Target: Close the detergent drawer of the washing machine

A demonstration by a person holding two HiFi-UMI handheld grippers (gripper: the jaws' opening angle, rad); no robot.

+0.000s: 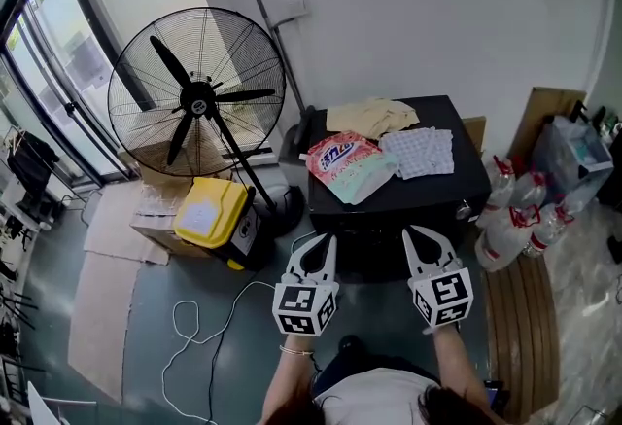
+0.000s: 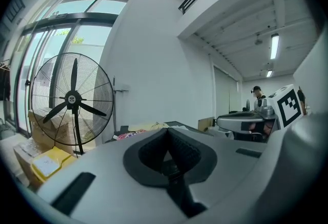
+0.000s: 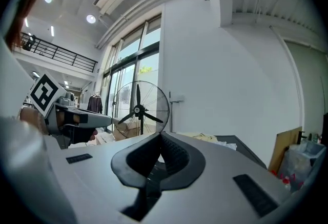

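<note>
Both grippers hang out in front of the person's chest, pointing at the machine: the left gripper (image 1: 321,240) and the right gripper (image 1: 416,232) each have their jaws clenched tip to tip with nothing between them, and neither touches anything.

Just past them stands the black washing machine (image 1: 432,188). From this steep angle I see mostly its lid. The front panel, where the detergent drawer would sit, is a dark, foreshortened strip, and I can't make out the drawer or how far it stands out.

My guess is that such a drawer is light, stiff plastic on short runners, with a smooth and rather slippery face. It needs no grip. Clenched tips pressed flat against the middle of its front should slide it home, while a push at 1 corner could skew it and make it bind.

3 things lie on the lid: a pink detergent bag (image 1: 342,163), a beige cloth (image 1: 372,116) and a checked cloth (image 1: 420,151). The bag carries bold blue lettering on white, but it is too small to read. To the left stand a large floor fan (image 1: 197,102) and a yellow case (image 1: 209,213) with a pale, unreadable label. The plastic bottles (image 1: 520,209) at the right show red patches, with no legible print.
</note>
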